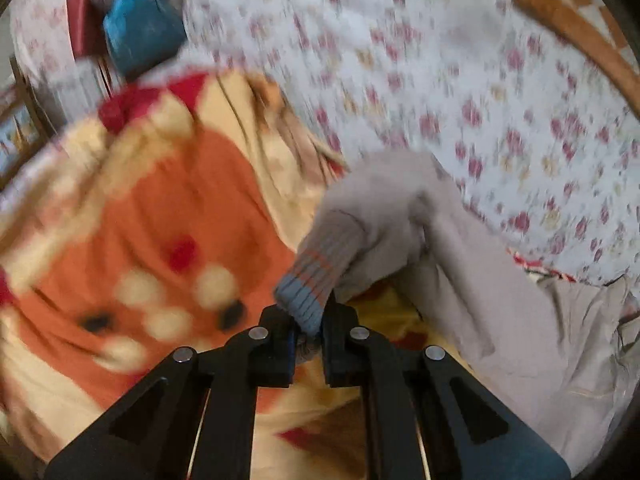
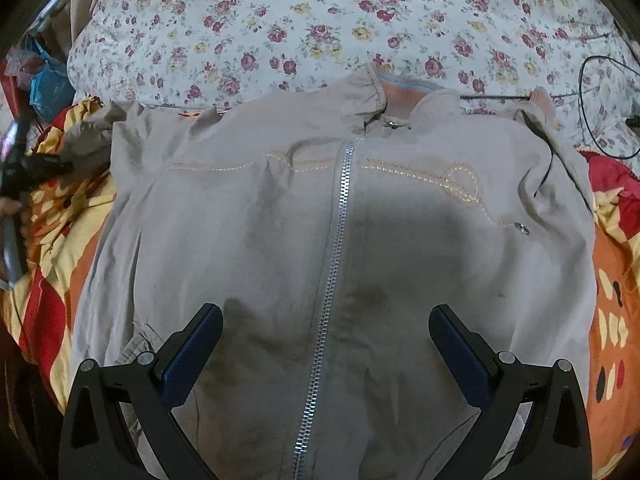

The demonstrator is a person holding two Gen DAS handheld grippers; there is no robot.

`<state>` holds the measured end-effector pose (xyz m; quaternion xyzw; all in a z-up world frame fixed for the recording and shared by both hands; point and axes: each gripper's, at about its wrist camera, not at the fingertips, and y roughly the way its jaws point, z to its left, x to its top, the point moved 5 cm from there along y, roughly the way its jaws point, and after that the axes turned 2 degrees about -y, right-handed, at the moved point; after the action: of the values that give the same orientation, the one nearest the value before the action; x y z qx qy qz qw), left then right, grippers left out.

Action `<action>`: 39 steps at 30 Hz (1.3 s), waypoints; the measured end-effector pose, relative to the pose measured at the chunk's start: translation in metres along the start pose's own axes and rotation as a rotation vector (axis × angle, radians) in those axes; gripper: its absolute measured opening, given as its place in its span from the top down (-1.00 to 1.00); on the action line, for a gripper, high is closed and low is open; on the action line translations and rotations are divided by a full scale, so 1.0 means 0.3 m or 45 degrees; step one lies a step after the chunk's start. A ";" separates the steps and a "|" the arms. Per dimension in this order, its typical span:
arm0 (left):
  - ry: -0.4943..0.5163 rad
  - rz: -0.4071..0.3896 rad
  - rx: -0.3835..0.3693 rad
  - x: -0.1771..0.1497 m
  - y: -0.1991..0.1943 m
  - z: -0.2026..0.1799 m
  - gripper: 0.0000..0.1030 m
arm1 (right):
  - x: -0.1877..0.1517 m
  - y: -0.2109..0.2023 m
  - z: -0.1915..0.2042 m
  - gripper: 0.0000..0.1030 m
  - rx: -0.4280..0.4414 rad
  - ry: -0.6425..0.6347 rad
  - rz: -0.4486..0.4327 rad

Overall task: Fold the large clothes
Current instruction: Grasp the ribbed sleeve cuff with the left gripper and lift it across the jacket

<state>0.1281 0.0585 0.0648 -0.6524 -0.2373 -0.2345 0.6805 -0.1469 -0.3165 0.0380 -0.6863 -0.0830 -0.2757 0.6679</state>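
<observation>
A beige zip-up jacket (image 2: 320,240) lies front side up and spread flat, directly ahead of and beneath the right gripper (image 2: 326,328), whose two fingers stand wide apart with nothing between them, one on each side of the silver zipper (image 2: 338,240) that runs up the middle to the ribbed collar (image 2: 404,94). The left gripper (image 1: 308,334) has its fingers closed tight on the striped ribbed cuff (image 1: 316,276) of the jacket's sleeve (image 1: 384,216), which rises just ahead of the fingertips and drapes away to the right; this view is blurred. Under the jacket, and to the left of the left gripper, spreads an orange, red and cream patterned blanket (image 1: 160,216). Beyond both grippers lies a white sheet printed with small roses (image 2: 320,20). A blue bag (image 1: 140,32) sits far ahead on the left.
</observation>
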 end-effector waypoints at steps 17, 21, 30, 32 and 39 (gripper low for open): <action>0.209 0.008 -0.226 0.132 -0.433 -0.068 0.87 | -0.015 -0.073 -0.025 -0.99 0.036 0.041 -0.070; 0.352 0.005 -0.430 0.067 -0.552 -0.338 0.87 | -0.008 -0.104 -0.108 -0.99 0.021 0.116 -0.098; 0.541 0.186 -0.847 -0.265 -0.601 -0.982 0.86 | -0.017 -0.156 -0.294 -0.99 -0.021 0.236 -0.137; 0.594 0.224 -0.860 -0.366 -0.575 -1.090 0.86 | -0.027 -0.158 -0.336 -0.99 -0.044 0.258 -0.138; 0.641 0.419 -0.902 -0.620 -0.442 -1.248 0.24 | -0.079 -0.152 -0.446 -0.99 -0.080 0.331 -0.093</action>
<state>-0.0934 -0.3189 0.0374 -0.7964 0.1368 -0.3412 0.4802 -0.2245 -0.4349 0.0602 -0.6618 -0.0120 -0.3889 0.6408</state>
